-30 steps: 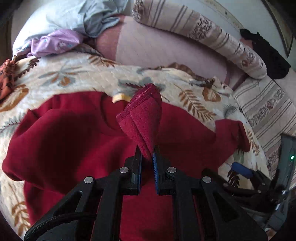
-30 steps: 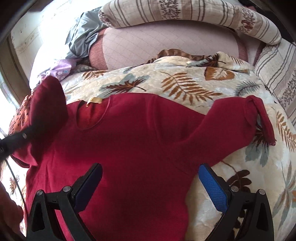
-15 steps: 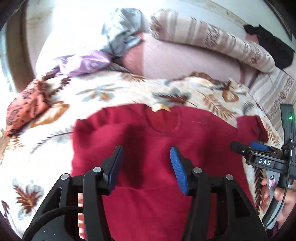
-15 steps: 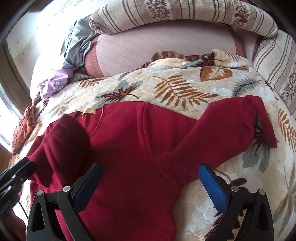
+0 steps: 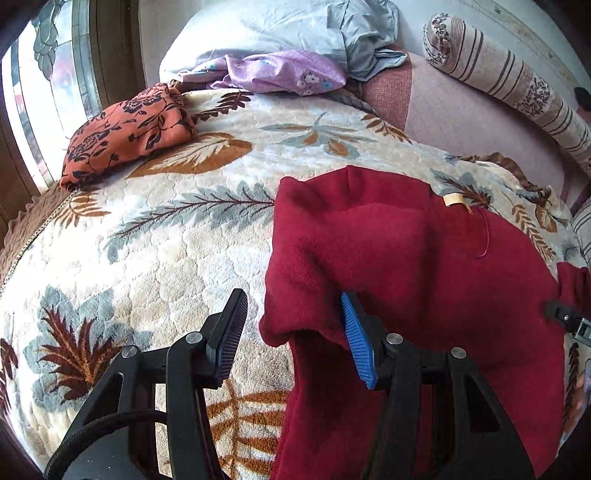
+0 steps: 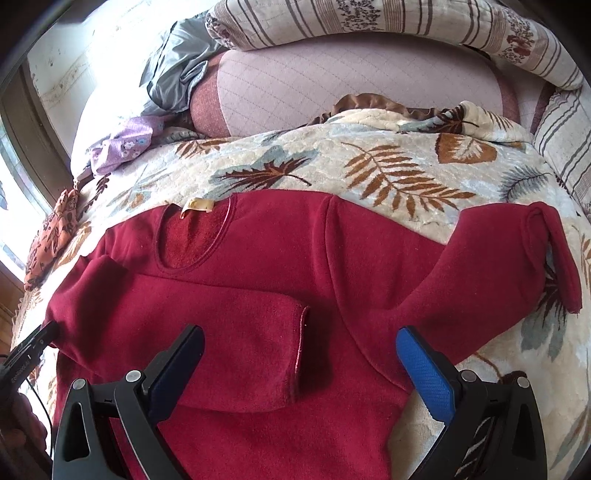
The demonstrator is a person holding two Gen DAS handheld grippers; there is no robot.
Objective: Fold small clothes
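A dark red long-sleeved sweater lies flat on the leaf-patterned blanket. Its left sleeve is folded across the chest, cuff pointing right. Its right sleeve stretches out to the right. My right gripper is open and empty, low over the sweater's middle. My left gripper is open and empty at the sweater's left folded edge, one finger over the blanket, the blue finger against the red cloth.
An orange flowered cloth and a purple flowered cloth lie at the far left of the bed. Grey clothing, a pink cushion and a striped bolster lie at the head. A window stands at the left.
My left gripper, shut on the left sleeve cuff a second ago, has laid it across the chest, opened, and moved left to the sweater's edge. My right gripper stayed open.
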